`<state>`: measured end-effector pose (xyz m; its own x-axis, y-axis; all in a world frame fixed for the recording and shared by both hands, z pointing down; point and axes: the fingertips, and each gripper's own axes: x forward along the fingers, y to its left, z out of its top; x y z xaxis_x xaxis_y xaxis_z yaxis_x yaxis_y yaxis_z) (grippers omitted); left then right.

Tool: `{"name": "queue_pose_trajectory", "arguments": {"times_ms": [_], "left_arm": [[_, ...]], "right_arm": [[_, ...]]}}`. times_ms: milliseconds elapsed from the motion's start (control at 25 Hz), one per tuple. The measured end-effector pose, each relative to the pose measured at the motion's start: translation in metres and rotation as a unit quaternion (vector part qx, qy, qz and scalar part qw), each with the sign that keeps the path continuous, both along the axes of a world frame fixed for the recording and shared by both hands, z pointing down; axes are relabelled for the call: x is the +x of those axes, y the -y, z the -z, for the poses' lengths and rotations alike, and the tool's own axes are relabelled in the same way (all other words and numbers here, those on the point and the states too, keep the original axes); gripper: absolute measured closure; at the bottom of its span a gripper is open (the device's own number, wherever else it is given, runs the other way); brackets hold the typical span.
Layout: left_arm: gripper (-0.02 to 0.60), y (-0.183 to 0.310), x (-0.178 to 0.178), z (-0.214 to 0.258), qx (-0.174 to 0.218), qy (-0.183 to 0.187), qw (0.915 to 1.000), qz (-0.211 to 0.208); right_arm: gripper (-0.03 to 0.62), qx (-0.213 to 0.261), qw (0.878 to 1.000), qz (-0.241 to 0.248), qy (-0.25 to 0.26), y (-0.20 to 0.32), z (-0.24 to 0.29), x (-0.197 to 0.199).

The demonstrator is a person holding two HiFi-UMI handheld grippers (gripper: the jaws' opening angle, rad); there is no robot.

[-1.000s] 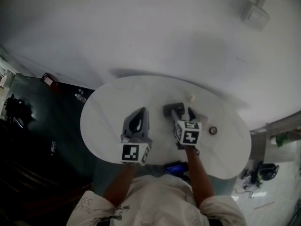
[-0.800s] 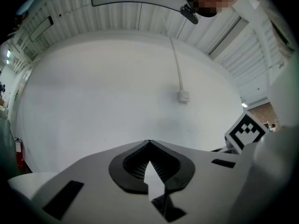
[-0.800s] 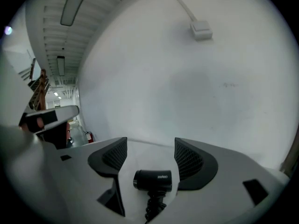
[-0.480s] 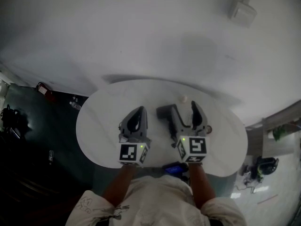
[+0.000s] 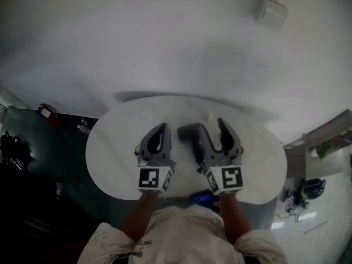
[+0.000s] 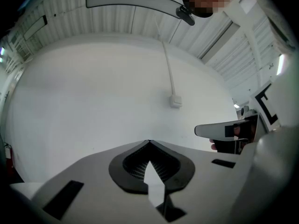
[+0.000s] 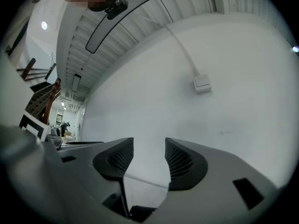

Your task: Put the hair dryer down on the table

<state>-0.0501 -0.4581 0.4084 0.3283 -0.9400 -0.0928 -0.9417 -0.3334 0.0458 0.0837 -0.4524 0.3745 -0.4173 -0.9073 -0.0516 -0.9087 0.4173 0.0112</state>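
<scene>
Plainly, the hair dryer (image 5: 188,131) lies on the white oval surface (image 5: 115,142), dark against it, its body toward the far side and its handle running back toward the person. In the head view it sits between the two claws, just beside the left jaw of the right claw (image 5: 212,126), and no jaw is closed on it. The right claw (image 7: 149,146) has its jaws apart; they have just been closing somewhat, yet a clear gap stands between the ribbed pads, with only the white wall showing through and nothing held. The left claw (image 5: 161,126) hangs over the surface to the left of the hair dryer, apart from it, and in its own view the left claw (image 6: 149,142) has its jaws brought together at the tips, with nothing between them. A small white object (image 5: 209,115) rests on the surface just beyond the right claw. On the wall behind, a small white box (image 5: 272,9) hangs at the end of a conduit. A blue thing (image 5: 202,197) shows at the near edge of the surface, by the person's body.
</scene>
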Motion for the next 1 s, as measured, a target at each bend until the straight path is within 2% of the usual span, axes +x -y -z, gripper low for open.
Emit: {"name": "queue_pose_trajectory", "arguments": {"times_ms": [360, 1000], "left_arm": [[0.583, 0.0, 0.014, 0.004, -0.002, 0.007, 0.9999, -0.009], [0.583, -0.007, 0.022, 0.006, -0.004, 0.023, 0.9997, -0.009]], "right_arm": [[0.58, 0.008, 1.0, -0.013, -0.023, -0.004, 0.003, 0.006], [0.588, -0.005, 0.999, -0.017, -0.032, -0.002, -0.005, 0.009]]}}
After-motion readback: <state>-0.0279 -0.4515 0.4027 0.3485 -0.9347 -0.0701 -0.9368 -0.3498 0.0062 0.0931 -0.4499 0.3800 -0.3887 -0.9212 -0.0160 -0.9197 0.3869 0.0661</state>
